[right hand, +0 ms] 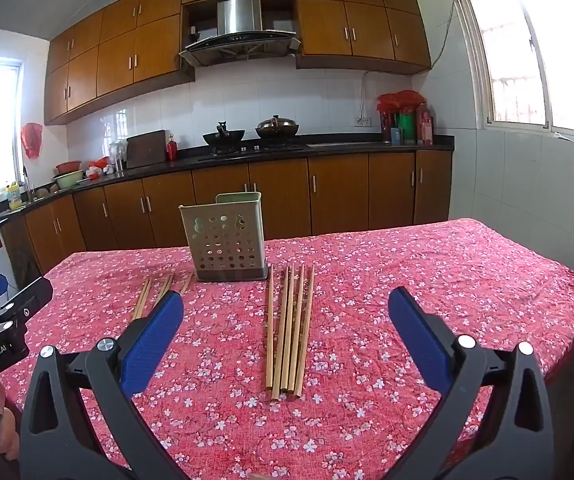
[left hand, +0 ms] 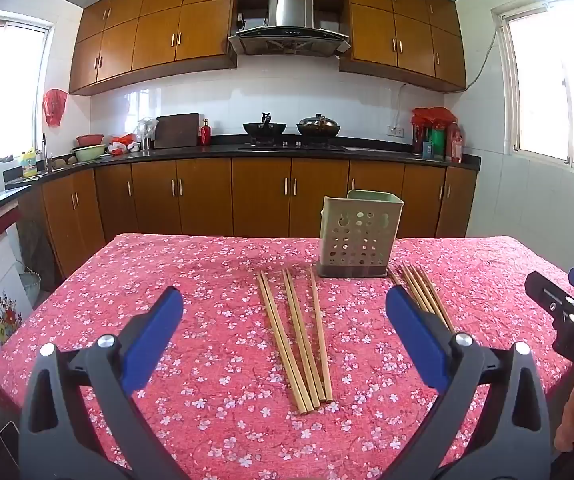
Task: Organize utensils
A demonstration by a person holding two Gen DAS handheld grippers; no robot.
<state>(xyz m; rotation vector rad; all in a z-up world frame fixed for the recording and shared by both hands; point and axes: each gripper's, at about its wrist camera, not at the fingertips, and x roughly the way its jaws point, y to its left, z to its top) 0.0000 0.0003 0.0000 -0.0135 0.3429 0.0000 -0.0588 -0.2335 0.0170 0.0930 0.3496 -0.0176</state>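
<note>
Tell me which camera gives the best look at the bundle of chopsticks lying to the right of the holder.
The right wrist view: the right-hand chopsticks lie centred and whole between the open right gripper fingers, in front of the holder. In the left wrist view the same chopsticks are partly hidden behind a blue finger.

a utensil holder stands upright toward the far side of the table, one group of chopsticks lying on the cloth before it to the left, a second group to the right, counter behind.
</note>
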